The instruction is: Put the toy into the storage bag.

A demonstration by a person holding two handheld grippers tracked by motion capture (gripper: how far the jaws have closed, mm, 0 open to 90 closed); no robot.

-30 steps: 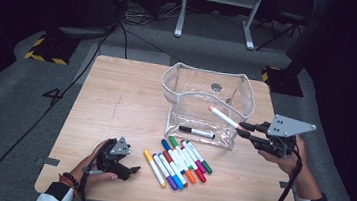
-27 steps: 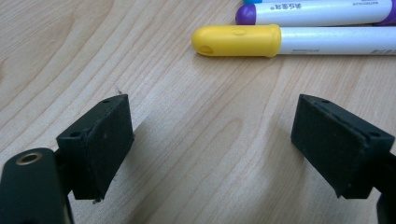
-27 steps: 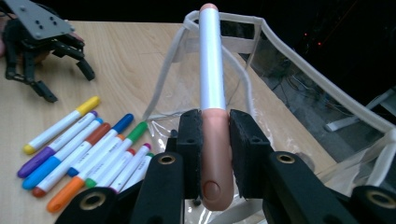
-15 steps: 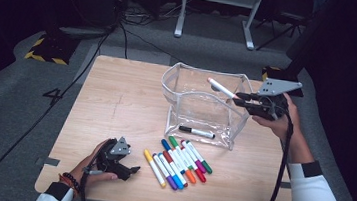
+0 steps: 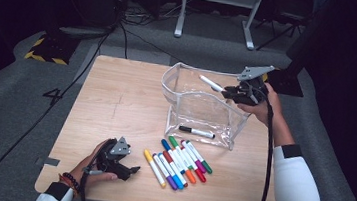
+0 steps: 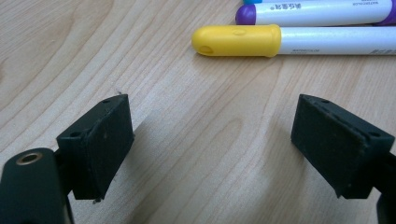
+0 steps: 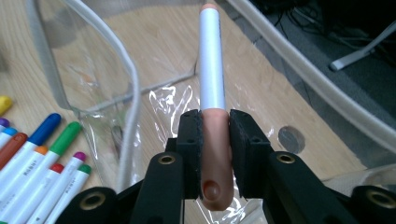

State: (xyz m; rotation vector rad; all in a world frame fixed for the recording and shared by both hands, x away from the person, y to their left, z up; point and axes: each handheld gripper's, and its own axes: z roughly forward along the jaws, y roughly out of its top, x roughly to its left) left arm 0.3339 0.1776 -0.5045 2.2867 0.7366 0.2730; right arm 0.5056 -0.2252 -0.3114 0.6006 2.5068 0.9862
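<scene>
Right gripper [image 5: 228, 91] clamped on the peach-capped marker [image 7: 211, 70] above the clear pouch [image 5: 201, 108] near the bench's far edge, long axis pointing into its mouth; left gripper [image 6: 210, 154] wide open, empty.

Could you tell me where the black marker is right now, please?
In the high view, the black marker lies inside the clear pouch, at its bottom, just beyond the row of markers.

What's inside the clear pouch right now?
One black marker lies on the bottom of the clear pouch. The right gripper holds a peach-capped marker above the opening, not yet inside.
</scene>
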